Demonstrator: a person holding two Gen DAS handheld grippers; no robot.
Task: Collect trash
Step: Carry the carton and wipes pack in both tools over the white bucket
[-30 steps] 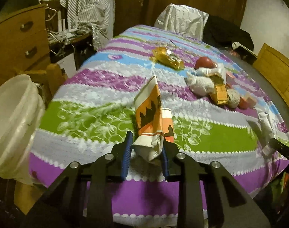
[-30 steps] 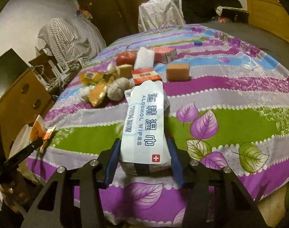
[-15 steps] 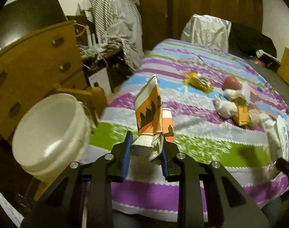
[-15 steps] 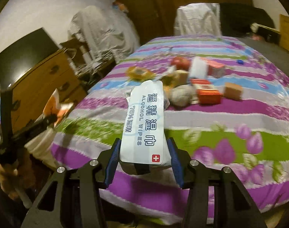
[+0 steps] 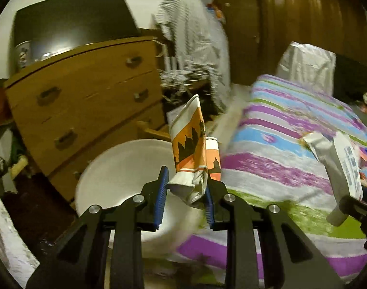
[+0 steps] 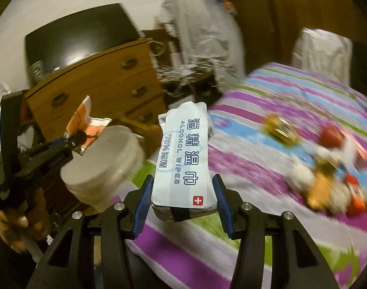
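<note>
My left gripper [image 5: 185,193] is shut on a crumpled orange and white wrapper [image 5: 189,144] and holds it above the near rim of a white bucket [image 5: 125,168]. My right gripper [image 6: 182,198] is shut on a pale blue alcohol wipes pack [image 6: 183,154], held over the table's left end. The bucket [image 6: 103,163] stands left of the table in the right wrist view, with the left gripper [image 6: 75,138] and its wrapper [image 6: 87,125] over it. The wipes pack [image 5: 340,166] shows at the right of the left wrist view.
The table has a striped purple, green and blue cloth [image 6: 279,110]. A blurred heap of items, with a red apple [image 6: 331,132] and a yellow packet [image 6: 279,127], lies on it. A wooden dresser [image 5: 87,96] stands behind the bucket. A covered chair [image 5: 306,65] stands beyond the table.
Both grippers have swung left, away from the table, toward the bucket. The left gripper with its wrapper has come over the bucket. Both holds are unchanged.
</note>
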